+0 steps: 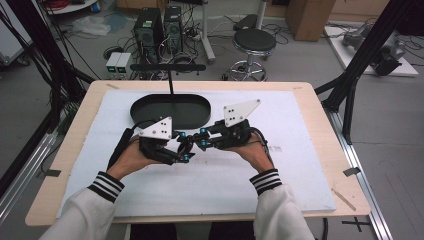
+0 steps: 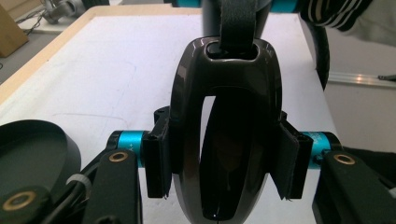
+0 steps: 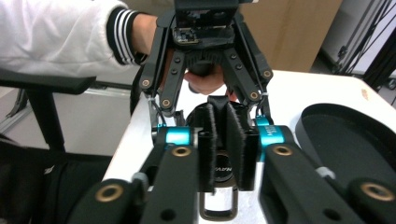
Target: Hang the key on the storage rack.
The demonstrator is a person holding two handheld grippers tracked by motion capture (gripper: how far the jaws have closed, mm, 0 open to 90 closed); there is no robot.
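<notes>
A glossy dark oval buckle (image 2: 187,116) with a black strap (image 2: 238,23) through its top slot sits between the pads of my left gripper (image 2: 227,158), which is shut on its two sides. In the high view both grippers meet tip to tip over the white mat, the left gripper (image 1: 185,154) just left of the right gripper (image 1: 201,141). In the right gripper view the right gripper (image 3: 222,149) has the strap (image 3: 218,105) between its pads with a slight gap, so it stands open. A metal ring (image 3: 201,212) hangs below its jaws.
A black oval tray (image 1: 170,111) lies just behind the grippers, with a black T-shaped stand (image 1: 168,67) rising from it. The tray (image 3: 345,140) shows to the right in the right gripper view. A white mat (image 1: 225,185) covers the wooden table (image 1: 320,150). A stool (image 1: 254,42) and computers stand beyond.
</notes>
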